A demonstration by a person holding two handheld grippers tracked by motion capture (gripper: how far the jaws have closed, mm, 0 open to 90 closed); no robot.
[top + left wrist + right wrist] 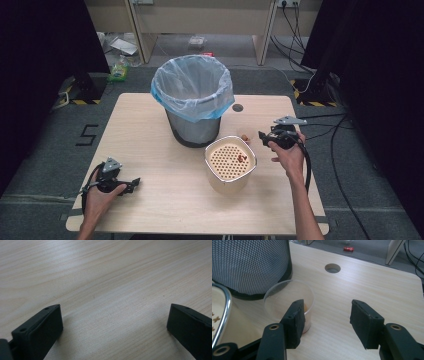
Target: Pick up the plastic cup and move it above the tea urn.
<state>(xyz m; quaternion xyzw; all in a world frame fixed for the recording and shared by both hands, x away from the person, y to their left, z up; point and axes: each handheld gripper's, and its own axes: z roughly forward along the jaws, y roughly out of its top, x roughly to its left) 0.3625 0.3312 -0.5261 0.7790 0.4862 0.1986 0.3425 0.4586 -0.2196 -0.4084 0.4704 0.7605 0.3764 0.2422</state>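
A small clear plastic cup [287, 298] with something orange in it stands on the wooden table [150, 130], beside the bin; in the high view the cup [244, 137] is tiny. My right gripper [327, 307] is open just right of the cup, its left jaw in front of the cup's wall and nothing between the jaws. From above, the right gripper [263, 135] points left at the cup. My left gripper [132, 184] rests low at the table's front left. Its jaws [114, 312] stand wide open over bare wood.
A mesh waste bin [192, 97] lined with a blue-white bag stands mid-table. A cream container [230, 162] with a metal rim and a perforated top carrying a few brown bits sits in front of it. A cable hole [332, 268] lies behind the cup.
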